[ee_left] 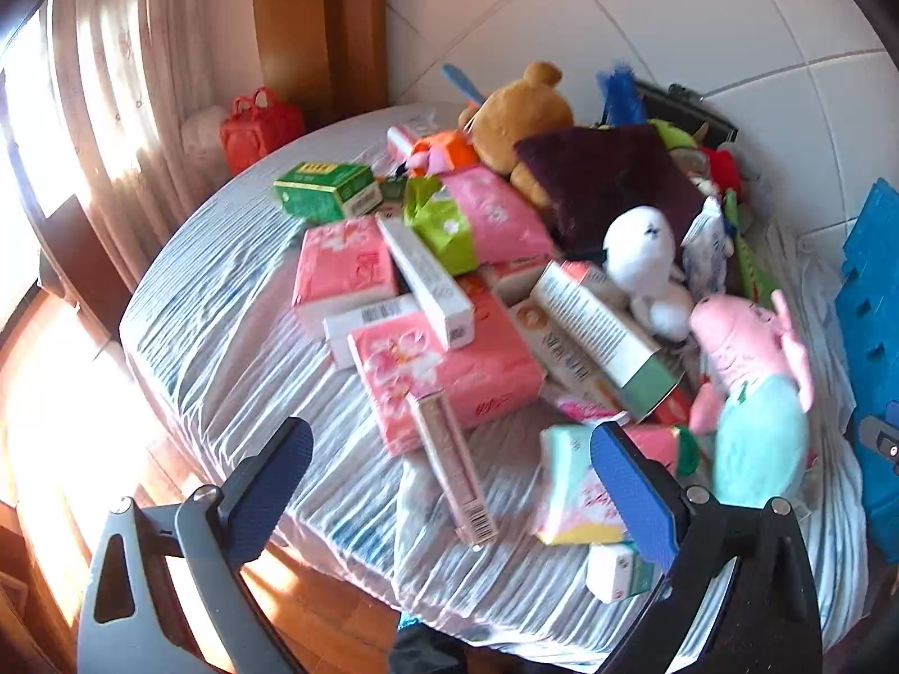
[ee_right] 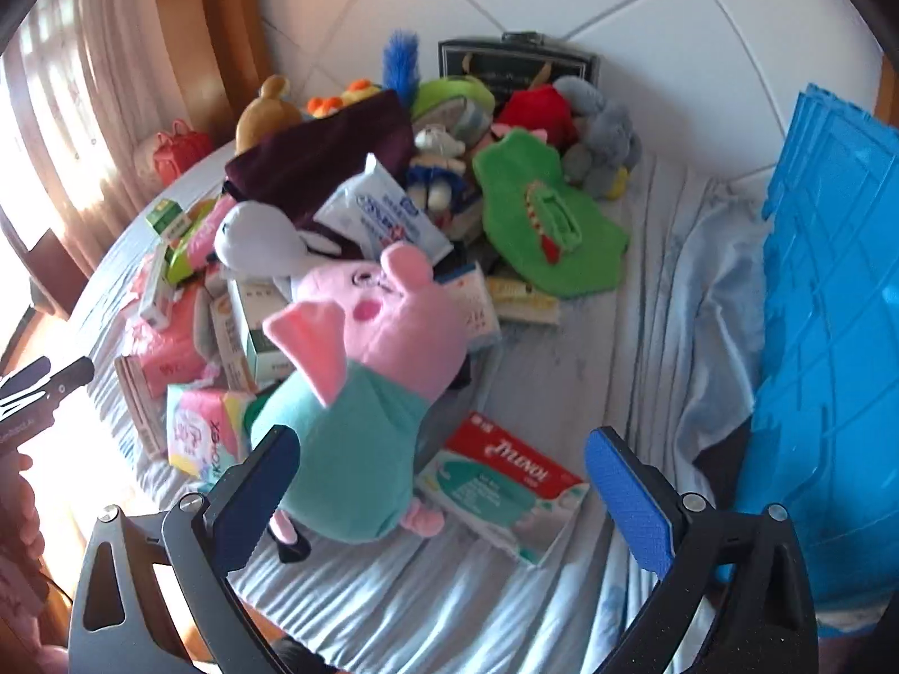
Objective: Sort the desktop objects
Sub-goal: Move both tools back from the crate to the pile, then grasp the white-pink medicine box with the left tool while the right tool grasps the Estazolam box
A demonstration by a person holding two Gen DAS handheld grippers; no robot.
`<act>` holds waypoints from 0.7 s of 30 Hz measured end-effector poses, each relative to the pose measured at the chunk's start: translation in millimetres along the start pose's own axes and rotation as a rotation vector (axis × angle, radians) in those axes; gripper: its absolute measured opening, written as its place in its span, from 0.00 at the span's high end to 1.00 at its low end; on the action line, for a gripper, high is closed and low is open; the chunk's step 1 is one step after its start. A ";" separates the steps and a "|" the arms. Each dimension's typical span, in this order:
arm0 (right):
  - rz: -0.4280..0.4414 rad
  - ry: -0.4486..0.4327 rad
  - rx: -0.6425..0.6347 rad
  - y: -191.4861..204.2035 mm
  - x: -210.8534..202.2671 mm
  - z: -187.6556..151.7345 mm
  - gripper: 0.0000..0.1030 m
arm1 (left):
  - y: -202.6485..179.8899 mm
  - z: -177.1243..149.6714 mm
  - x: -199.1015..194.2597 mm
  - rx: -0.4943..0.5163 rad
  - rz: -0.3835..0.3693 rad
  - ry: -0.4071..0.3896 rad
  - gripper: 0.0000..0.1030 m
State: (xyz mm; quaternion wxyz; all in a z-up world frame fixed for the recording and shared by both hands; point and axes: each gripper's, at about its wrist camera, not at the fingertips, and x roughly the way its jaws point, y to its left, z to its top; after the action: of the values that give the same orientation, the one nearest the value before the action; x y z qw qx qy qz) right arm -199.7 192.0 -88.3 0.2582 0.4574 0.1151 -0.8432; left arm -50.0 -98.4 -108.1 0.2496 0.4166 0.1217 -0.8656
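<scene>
A heap of boxes, tissue packs and plush toys covers the cloth-draped round table (ee_left: 225, 337). My left gripper (ee_left: 449, 449) hovers open above the near edge; a slim pink box (ee_left: 452, 463) lies between its fingers, below them. Pink tissue packs (ee_left: 444, 376) and a green box (ee_left: 326, 191) lie beyond. My right gripper (ee_right: 444, 466) is open, and the pink pig plush in a teal dress (ee_right: 359, 393) stands just past its left finger. A red-and-green Tylenol box (ee_right: 500, 486) lies flat between the fingers. The pig plush (ee_left: 753, 393) also shows in the left wrist view.
A blue plastic crate (ee_right: 831, 337) stands at the right edge. A brown bear (ee_left: 522, 118), a white plush (ee_left: 640, 258), a dark purple cushion (ee_left: 607, 180) and a green crocodile plush (ee_right: 550, 224) crowd the back. A red bag (ee_left: 258, 126) sits by the curtain.
</scene>
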 end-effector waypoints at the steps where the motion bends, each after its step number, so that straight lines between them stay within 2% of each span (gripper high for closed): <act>1: -0.003 0.015 0.007 -0.8 2.3 -4.6 0.00 | 6.7 -6.6 5.0 -0.005 0.018 0.018 0.02; 6: -0.025 0.063 0.003 2.1 13.1 -20.9 0.00 | 25.5 -18.8 18.4 -0.079 -0.002 0.068 0.02; 9: -0.022 0.067 0.000 7.0 12.8 -27.6 0.00 | 21.0 -21.6 32.1 -0.072 -0.005 0.068 0.05; 12: -0.033 0.068 -0.005 8.7 11.7 -33.5 0.00 | 11.3 -24.1 53.1 -0.026 -0.006 0.108 0.20; 14: -0.059 0.082 0.018 2.0 14.3 -38.3 0.00 | 5.3 -26.7 66.3 -0.002 -0.018 0.140 0.34; 16: -0.083 0.103 0.057 -10.3 17.8 -44.7 0.00 | 1.9 -28.4 75.2 0.007 -0.032 0.160 0.39; 21: -0.117 0.166 0.141 -36.5 26.4 -64.0 0.00 | -3.2 -28.5 85.2 0.046 -0.033 0.173 0.39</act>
State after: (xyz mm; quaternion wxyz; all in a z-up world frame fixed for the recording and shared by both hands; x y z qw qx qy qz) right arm -185.8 241.5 -147.3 0.1654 0.5352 0.1027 -0.8220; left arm -77.8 -111.9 -192.5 0.2143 0.4933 0.1296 -0.8330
